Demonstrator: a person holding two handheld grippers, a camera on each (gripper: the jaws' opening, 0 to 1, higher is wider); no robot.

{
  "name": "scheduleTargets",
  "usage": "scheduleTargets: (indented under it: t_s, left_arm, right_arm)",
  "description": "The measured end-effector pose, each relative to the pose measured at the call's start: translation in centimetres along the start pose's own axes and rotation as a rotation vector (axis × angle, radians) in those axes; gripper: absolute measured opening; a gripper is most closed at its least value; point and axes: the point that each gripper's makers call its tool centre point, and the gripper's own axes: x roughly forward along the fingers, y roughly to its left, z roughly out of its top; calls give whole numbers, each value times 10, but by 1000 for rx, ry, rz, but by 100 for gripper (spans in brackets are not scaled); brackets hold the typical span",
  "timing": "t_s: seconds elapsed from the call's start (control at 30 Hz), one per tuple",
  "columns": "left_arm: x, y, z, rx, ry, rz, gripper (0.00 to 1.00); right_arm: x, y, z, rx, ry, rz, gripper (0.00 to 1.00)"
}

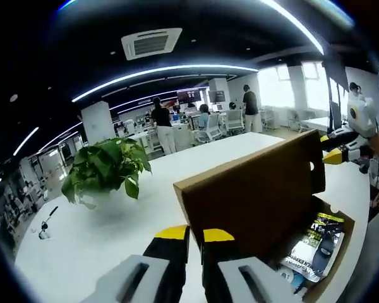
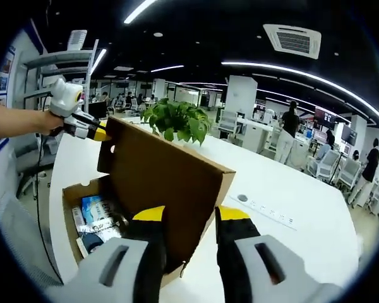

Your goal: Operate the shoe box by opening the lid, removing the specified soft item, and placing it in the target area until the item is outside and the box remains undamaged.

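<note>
A brown cardboard shoe box [image 1: 345, 228] [image 2: 70, 197] lies on a white table [image 1: 95, 240] [image 2: 303, 189] with its lid [image 1: 252, 196] [image 2: 158, 170] raised upright. Inside lie printed soft packets [image 1: 321, 245] [image 2: 96, 216]. My left gripper [image 1: 195, 235] [image 2: 98, 133] is shut on one end of the lid. My right gripper [image 2: 191, 214] [image 1: 331, 149] straddles the lid's other end, its jaws apart with the cardboard between them. A hand and forearm [image 2: 16, 120] hold the left gripper.
A potted green plant [image 1: 107, 167] [image 2: 177, 120] stands on the table behind the box. A white power strip [image 2: 265, 211] lies to the right in the right gripper view. A small dark object [image 1: 45, 226] sits near the table's left edge. People, desks and chairs fill the background.
</note>
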Motion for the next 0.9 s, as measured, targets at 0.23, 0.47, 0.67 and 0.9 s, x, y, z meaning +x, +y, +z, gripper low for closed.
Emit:
scheduleTargets:
  t_s: [0.23, 0.47, 0.67, 0.9]
  left_arm:
    - [9, 5, 0, -28, 7, 16, 4]
    - [17, 8, -1, -33, 9, 10, 4]
    - [21, 9, -1, -36, 12, 9, 4]
    - [32, 12, -4, -47, 21, 6, 4]
  right_arm:
    - [4, -4, -20, 51, 61, -23, 18]
    - [5, 2, -47, 61, 126, -34, 17]
    - [6, 3, -63, 67, 166, -44, 12]
    - [6, 3, -77, 108, 193, -60, 7]
